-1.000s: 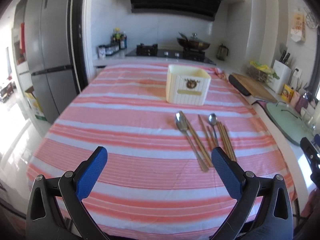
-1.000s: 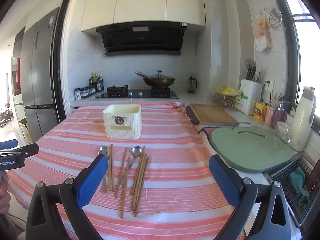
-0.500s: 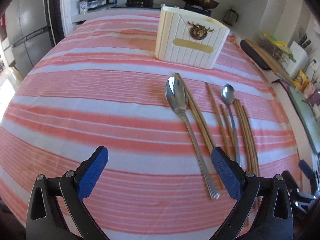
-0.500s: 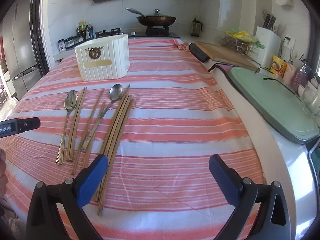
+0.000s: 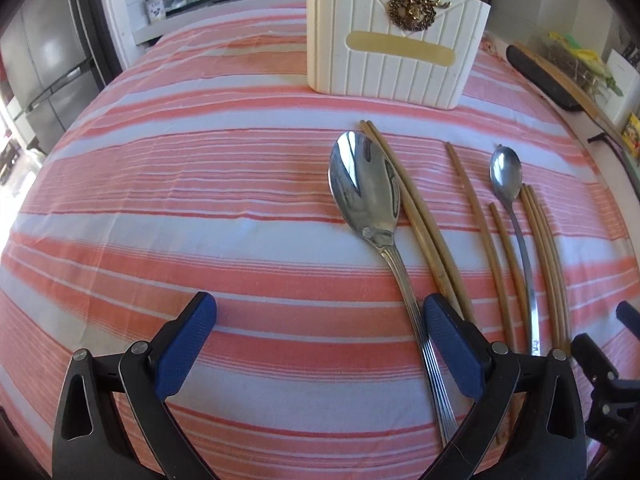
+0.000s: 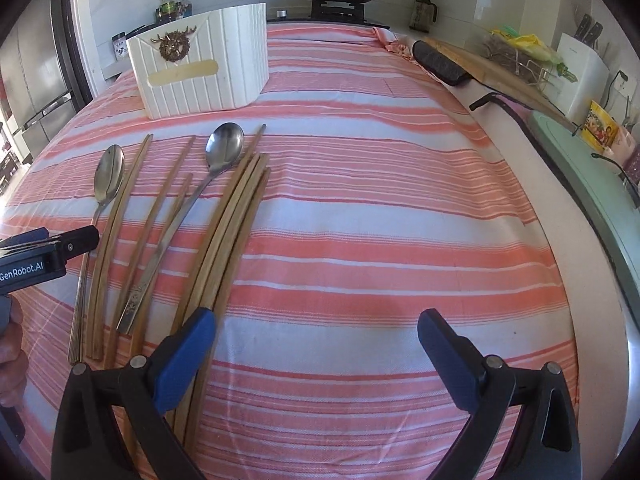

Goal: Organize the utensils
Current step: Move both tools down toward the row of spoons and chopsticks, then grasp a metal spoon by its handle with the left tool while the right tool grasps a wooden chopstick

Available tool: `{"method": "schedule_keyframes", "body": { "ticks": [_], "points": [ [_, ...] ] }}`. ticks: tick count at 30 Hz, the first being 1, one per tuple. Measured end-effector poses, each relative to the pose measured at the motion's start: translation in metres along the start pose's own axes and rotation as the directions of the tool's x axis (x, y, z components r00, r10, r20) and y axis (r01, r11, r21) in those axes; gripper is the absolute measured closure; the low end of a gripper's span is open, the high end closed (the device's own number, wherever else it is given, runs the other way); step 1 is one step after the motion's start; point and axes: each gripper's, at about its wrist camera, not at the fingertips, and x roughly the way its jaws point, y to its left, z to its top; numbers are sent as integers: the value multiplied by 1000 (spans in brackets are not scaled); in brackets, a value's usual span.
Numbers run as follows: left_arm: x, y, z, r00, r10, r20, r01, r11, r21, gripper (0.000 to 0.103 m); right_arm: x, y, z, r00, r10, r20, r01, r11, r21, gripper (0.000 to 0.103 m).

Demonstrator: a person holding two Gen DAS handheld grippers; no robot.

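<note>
Low over the striped cloth (image 5: 200, 208), the left gripper (image 5: 320, 348) and right gripper (image 6: 316, 344) both gape, holding nothing. Ahead, spoons and chopsticks (image 6: 232, 216) lie touching; closing on the large spoon (image 5: 368, 188) could drag neighbouring sticks along. The white holder (image 5: 396, 52) stands beyond.

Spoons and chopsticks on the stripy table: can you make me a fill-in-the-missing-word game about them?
1. The number of metal spoons lying on the cloth is ____.
2. The big spoon and small spoon both lie with their bowls pointing toward the white ____.
3. Both the left gripper and right gripper have jaws that are ____.
4. The tablecloth stripes are white and ____.

Missing words: two; holder; open; pink
</note>
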Motion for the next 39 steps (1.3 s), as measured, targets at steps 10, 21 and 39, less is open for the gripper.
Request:
{"method": "schedule_keyframes", "body": {
  "ticks": [10,21,39],
  "points": [
    [-2,9,-4,1000,-20,-12,21,998,64,0,8,2,6,998,-25,-53,23,998,-54,0],
    [2,21,1,994,-52,-94,65,987,147,0,11,-5,13,1000,4,-30,-8,993,-114,4],
    [-22,58,-17,998,-63,28,59,993,105,94,8,-30,16,999,47,-18,-48,997,-65,97]
  ]
}}
